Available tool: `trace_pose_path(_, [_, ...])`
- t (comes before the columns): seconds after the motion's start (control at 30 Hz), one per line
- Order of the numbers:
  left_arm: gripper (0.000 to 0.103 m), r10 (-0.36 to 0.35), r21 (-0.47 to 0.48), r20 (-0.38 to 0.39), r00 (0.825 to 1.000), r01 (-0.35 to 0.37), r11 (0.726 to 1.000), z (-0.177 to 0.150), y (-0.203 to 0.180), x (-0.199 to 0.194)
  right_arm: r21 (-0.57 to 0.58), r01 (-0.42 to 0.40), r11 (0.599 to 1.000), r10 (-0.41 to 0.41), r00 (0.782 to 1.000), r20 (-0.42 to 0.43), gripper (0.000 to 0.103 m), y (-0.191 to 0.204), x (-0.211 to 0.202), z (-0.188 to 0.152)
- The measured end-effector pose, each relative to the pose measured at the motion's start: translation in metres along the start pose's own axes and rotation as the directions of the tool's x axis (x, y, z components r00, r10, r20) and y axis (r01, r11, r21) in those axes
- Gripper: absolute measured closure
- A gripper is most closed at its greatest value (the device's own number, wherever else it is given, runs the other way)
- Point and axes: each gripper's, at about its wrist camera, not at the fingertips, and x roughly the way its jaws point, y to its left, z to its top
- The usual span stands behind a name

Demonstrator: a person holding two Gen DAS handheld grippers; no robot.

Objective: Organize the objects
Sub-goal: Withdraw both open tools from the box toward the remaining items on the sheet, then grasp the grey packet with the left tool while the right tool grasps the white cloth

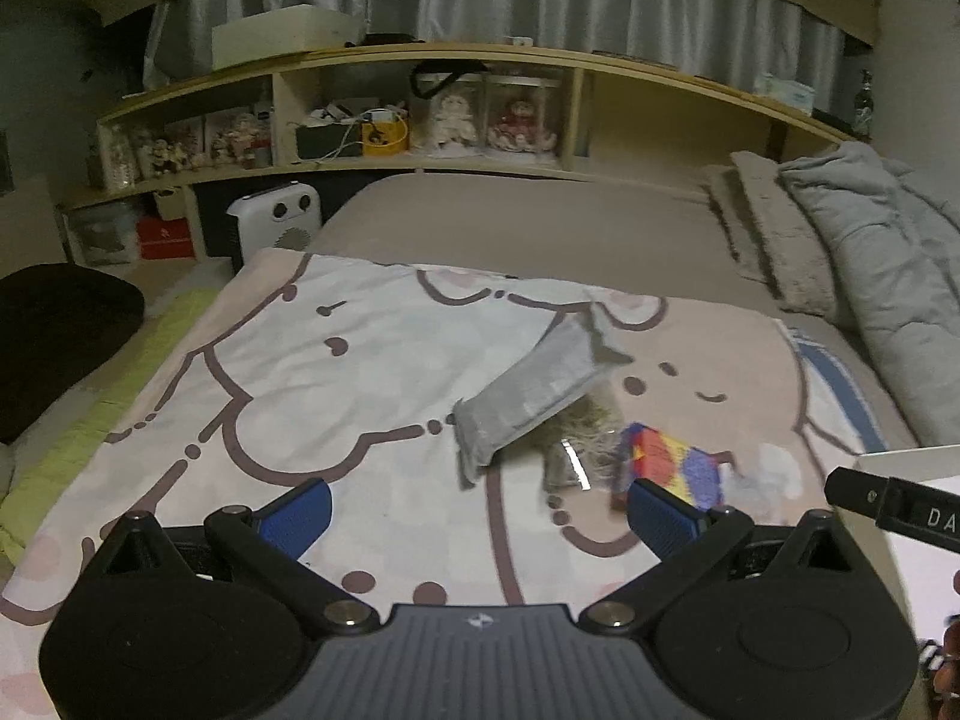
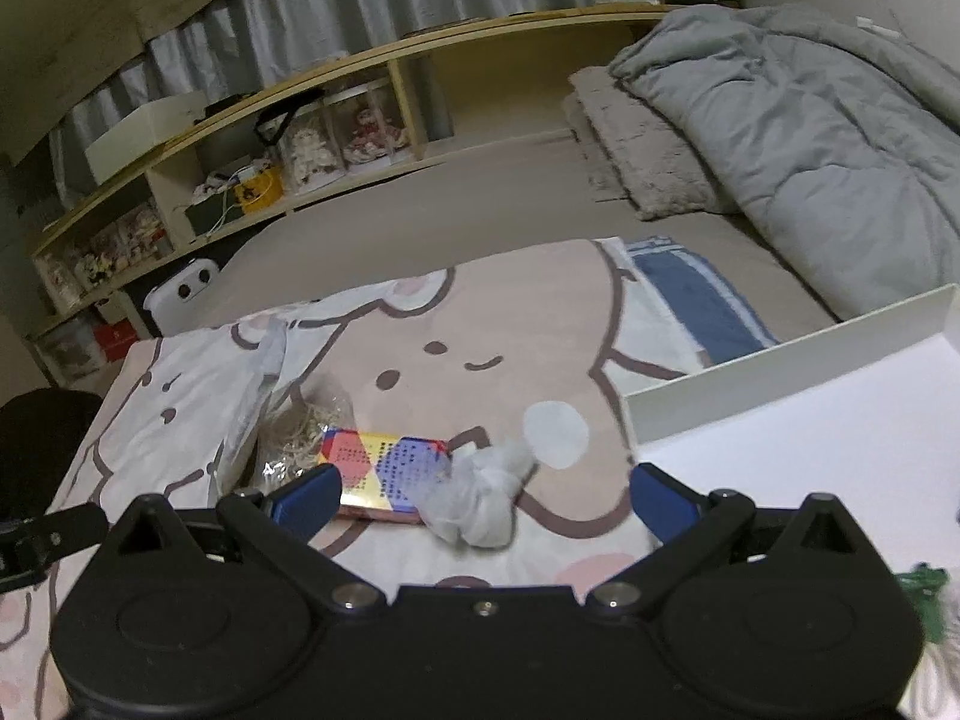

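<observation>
Both grippers, left gripper [image 1: 480, 507] and right gripper [image 2: 486, 495], hover wide open and empty over the bed's cartoon blanket [image 2: 510, 312]; colourful box [image 2: 390, 468], crumpled white wad [image 2: 480, 495], rubber-band bag [image 2: 300, 438] and grey pouch [image 1: 534, 390] lie clustered, apparently awaiting the white tray [image 2: 780, 360].

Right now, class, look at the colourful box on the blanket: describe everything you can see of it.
The colourful box is flat and rectangular, seemingly cardboard, its top printed with red, yellow and blue patches under rows of dark dots, with a pinkish side edge. It lies flat on the cartoon blanket. A crumpled white wad overlaps its right end; a clear bag of rubber bands lies against its left. The right gripper hovers open over it, not gripping.
</observation>
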Motion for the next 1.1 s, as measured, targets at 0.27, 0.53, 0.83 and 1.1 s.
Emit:
trace_pose_path(0.27, [0.000, 0.013, 0.039, 0.007, 1.000, -0.014, 0.999, -0.015, 0.000, 0.041, 0.005, 0.018, 1.000, -0.018, 0.999, 0.034, 0.000, 0.001, 0.040, -0.026])
trace_pose_path(0.53, [0.012, 0.040, 0.126, 0.043, 0.998, -0.046, 0.991, -0.023, 0.006, 0.071, -0.012, 0.021, 1.000, -0.020, 0.999, 0.039, 0.000, 0.003, 0.064, -0.035])
trace_pose_path(0.83, [0.043, 0.015, 0.251, 0.077, 0.997, -0.034, 0.967, -0.017, -0.002, 0.103, -0.180, 0.053, 0.982, -0.039, 0.996, 0.080, 0.016, 0.015, 0.072, -0.039])
trace_pose_path(1.1, [0.050, 0.001, 0.404, 0.102, 0.995, -0.042, 0.914, -0.019, -0.023, 0.126, -0.372, 0.091, 0.924, -0.071, 0.995, 0.068, 0.029, 0.033, 0.081, -0.054])
